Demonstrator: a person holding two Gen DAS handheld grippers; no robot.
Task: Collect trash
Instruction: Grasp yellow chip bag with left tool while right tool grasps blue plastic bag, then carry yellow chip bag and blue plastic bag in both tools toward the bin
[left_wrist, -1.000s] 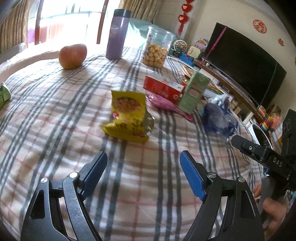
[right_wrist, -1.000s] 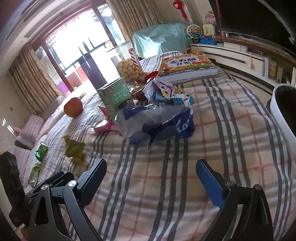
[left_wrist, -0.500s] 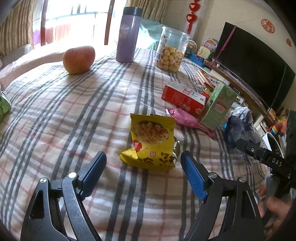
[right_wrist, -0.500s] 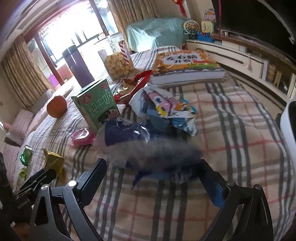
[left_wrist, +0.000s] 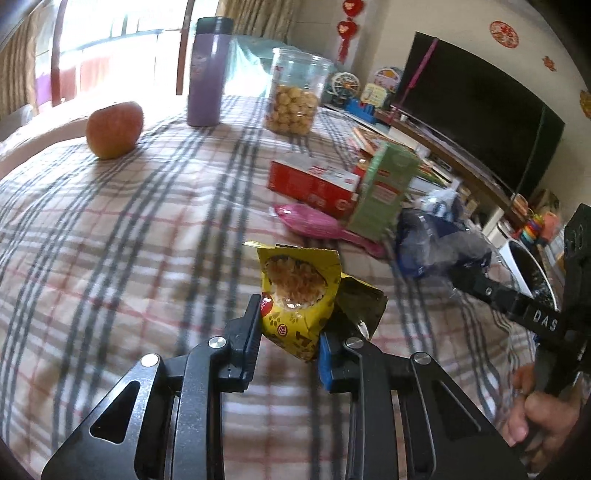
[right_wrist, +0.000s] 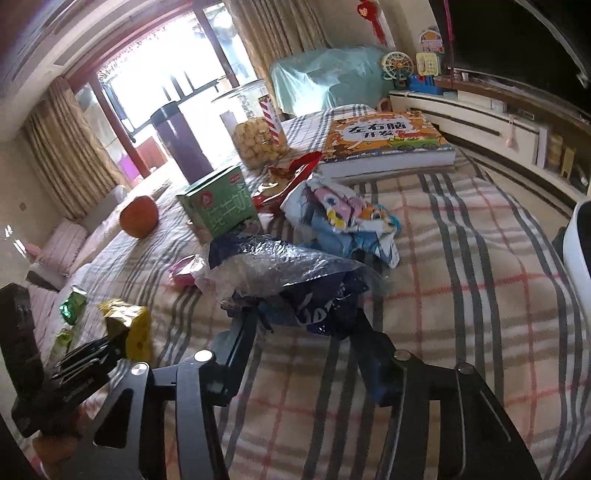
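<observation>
Two items newly secured since 0.5 s ago: left gripper (left_wrist: 288, 332) now clamps yellow snack bag (left_wrist: 295, 295), right gripper (right_wrist: 306, 332) clamps crumpled plastic bag (right_wrist: 284, 273), both just above worktop (left_wrist: 129, 221); ready for white bin (right_wrist: 578, 240).

Yellow snack bag (left_wrist: 295, 295), grey-and-red plaid tablecloth (left_wrist: 129, 229) (cream ground), purple flask (left_wrist: 207, 74), green carton (left_wrist: 384, 192)

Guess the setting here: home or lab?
Most likely a home living room: a flat-screen TV on a low stand, curtained balcony doors, and a plaid-covered table with a cookie jar.
</observation>
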